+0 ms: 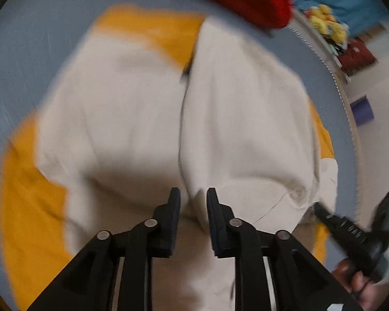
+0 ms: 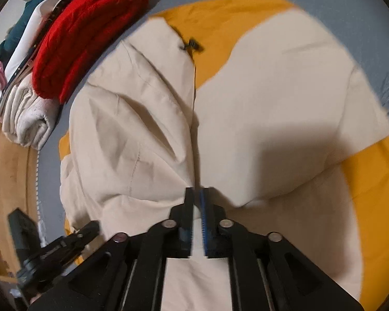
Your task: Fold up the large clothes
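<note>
A cream jacket (image 1: 132,108) with orange-yellow panels (image 1: 26,207) lies spread on a grey-blue surface (image 1: 33,46), its zip running down the middle. My left gripper (image 1: 193,197) points down at the hem by the zip. Its jaws stand a little apart, with a ridge of cream cloth in the gap, so it is open. In the right wrist view the jacket (image 2: 272,98) fills the frame. My right gripper (image 2: 197,194) sits where the zip line meets the hem, shut on a thin strip of cream cloth. Each view catches the other gripper at the jacket's edge: the right gripper (image 1: 317,207) and the left gripper (image 2: 93,226).
A folded red knit (image 2: 90,33) tops a pile of folded clothes (image 2: 26,119) at the surface's edge, beside the jacket's collar. Beyond that edge are yellow soft toys (image 1: 326,23), a purple box (image 1: 361,111) and a wooden floor (image 2: 10,155). A hand (image 1: 355,280) holds the right gripper.
</note>
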Action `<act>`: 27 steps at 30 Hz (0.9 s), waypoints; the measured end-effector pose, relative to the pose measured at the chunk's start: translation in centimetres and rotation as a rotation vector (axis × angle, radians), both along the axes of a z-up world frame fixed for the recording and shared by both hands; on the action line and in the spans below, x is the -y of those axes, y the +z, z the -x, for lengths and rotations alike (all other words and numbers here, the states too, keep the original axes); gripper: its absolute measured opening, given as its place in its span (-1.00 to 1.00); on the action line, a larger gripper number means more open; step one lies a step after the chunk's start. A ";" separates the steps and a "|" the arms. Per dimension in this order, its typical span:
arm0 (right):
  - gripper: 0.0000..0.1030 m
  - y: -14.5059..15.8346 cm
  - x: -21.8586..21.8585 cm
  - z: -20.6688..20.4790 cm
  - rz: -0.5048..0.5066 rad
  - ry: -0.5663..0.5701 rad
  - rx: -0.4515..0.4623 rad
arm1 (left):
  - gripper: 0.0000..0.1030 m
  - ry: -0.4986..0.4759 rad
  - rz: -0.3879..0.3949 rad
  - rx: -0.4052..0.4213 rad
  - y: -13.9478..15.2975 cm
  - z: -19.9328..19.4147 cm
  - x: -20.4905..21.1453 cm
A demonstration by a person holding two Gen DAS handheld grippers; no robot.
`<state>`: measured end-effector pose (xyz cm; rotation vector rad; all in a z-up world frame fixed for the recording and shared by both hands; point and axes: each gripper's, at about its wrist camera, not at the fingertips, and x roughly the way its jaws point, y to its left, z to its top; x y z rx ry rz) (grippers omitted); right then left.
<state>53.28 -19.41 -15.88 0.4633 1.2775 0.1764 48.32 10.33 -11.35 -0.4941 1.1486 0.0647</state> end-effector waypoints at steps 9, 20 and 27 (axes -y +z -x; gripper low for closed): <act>-0.48 6.8 -2.5 1.0 -0.010 0.084 0.347 | -0.36 -0.256 0.069 -0.043 -4.5 -0.2 7.4; -0.47 -1.1 -3.8 0.6 0.050 0.188 -0.016 | -0.39 -0.207 0.013 0.077 1.6 1.4 1.6; -0.47 9.7 -3.0 3.6 0.157 0.165 0.354 | -0.49 -0.217 -0.108 0.288 9.1 6.6 0.9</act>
